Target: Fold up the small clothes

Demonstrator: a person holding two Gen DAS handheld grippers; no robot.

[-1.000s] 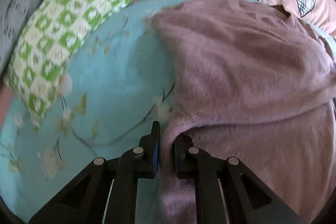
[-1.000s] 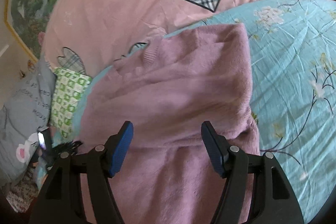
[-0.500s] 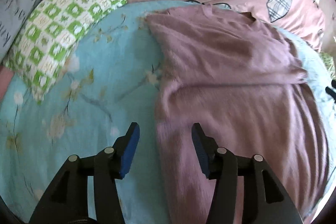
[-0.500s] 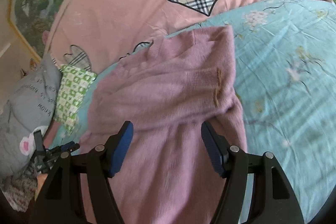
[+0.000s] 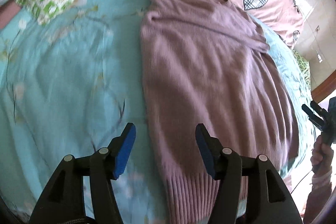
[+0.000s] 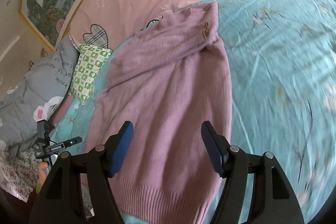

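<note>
Now, left gripper (image 5: pixel 164 149): jaws opening, nothing between them.
Right gripper (image 6: pixel 167 147): jaws apart, empty.
Risk: sweater (image 5: pixel 201 68) hem sliding off the bed (image 5: pixel 63 81) edge.

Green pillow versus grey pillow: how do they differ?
The green pillow carries a green-and-white check; the grey pillow is plain grey with printed lettering. The green pillow is smaller and borders the blue quilt; the grey pillow lies beyond it, farther from the sweater. Both sit left of the sweater.

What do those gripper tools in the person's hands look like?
Each gripper, left and right, is black plastic with angular linkage arms, silver pivot pins and two blue padded fingers. Seen from across, the right one sits on a handheld grip.
</note>
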